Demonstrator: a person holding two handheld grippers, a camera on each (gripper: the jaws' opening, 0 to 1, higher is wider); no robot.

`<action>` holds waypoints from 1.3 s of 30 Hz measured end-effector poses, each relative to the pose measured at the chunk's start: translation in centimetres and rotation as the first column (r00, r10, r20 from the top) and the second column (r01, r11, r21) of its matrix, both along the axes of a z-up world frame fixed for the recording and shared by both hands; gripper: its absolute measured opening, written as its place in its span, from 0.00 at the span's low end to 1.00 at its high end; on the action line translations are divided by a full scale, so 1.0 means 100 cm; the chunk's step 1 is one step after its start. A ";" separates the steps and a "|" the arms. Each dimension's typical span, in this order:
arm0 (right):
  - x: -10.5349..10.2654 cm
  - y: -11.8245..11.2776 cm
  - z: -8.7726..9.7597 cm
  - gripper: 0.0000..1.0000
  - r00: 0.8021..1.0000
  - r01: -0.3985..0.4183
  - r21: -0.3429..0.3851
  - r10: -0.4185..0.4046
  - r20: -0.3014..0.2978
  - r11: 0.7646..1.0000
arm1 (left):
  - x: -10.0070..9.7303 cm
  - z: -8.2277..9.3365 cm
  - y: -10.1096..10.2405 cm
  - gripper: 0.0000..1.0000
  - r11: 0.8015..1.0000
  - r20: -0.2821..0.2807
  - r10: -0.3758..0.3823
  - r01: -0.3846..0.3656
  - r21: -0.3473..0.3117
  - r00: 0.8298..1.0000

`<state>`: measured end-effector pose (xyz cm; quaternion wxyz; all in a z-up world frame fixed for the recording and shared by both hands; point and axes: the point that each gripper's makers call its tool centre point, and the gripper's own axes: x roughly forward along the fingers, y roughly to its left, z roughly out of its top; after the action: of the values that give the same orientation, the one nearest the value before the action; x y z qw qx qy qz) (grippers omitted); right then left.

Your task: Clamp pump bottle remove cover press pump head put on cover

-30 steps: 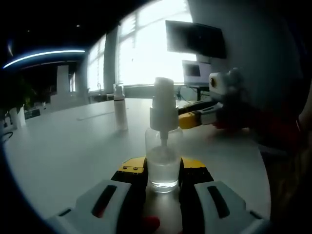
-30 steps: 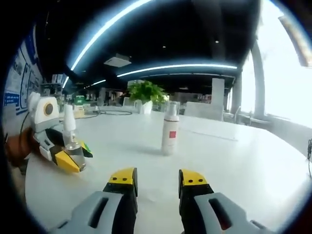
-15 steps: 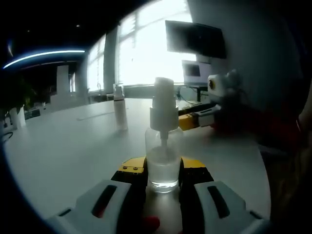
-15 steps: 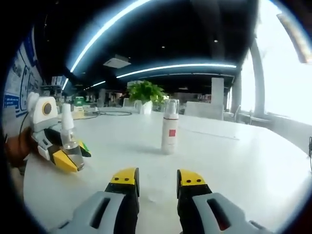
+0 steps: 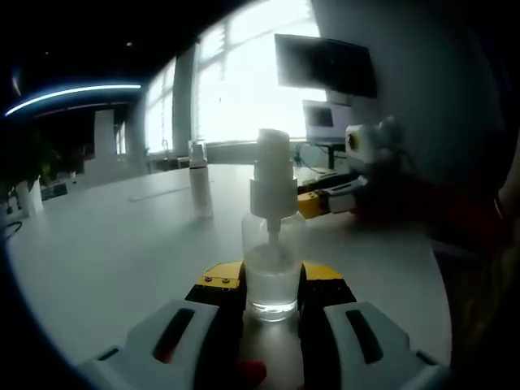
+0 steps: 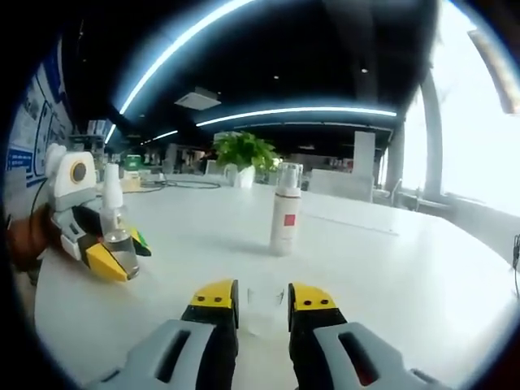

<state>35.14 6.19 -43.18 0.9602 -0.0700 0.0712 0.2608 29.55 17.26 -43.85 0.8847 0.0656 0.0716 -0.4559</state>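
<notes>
Clear glass or plastic forms the body of the pump bottle, which stands upright on the white table. It seems to hold a clear liquid in its lower part, though the level is hard to read. Its white pump head rises straight above the neck, with a thin tube going down inside.

The left gripper grips this bottle low on the body. Its two yellow-tipped jaws press on both sides, near the table surface. In the right gripper view the same gripper lies low at the left side of the table, with the bottle upright between its tips.

The right gripper points forward over the table, level with it. Its jaws stand narrow, and a small clear cover, faint against the table, sits between them. As far as the picture shows, the jaws touch its sides. In the left gripper view this gripper is at the right, beyond the pump bottle and apart from it.

A second bottle, white with a red label, stands upright further back on the table, well apart from both grippers. A green plant is behind it.
</notes>
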 end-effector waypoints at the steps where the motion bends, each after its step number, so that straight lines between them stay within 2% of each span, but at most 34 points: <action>1: 0.000 0.000 0.000 0.16 1.000 0.000 0.002 0.000 0.000 1.000 | 0.000 0.000 0.000 0.16 1.000 0.000 0.000 0.000 0.000 1.000; 10: 0.000 -0.001 0.000 0.13 1.000 0.006 0.006 -0.006 0.001 1.000 | 0.000 0.000 0.001 0.16 1.000 0.000 -0.001 0.001 -0.001 1.000; 39: -0.001 0.002 0.000 0.12 1.000 -0.017 -0.011 0.017 0.021 1.000 | 0.000 0.000 0.000 0.16 1.000 -0.001 -0.001 0.001 -0.001 1.000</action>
<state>35.04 6.38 -43.14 0.9582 -0.0786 0.0618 0.2680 29.58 17.31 -43.88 0.8845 0.0651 0.0716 -0.4564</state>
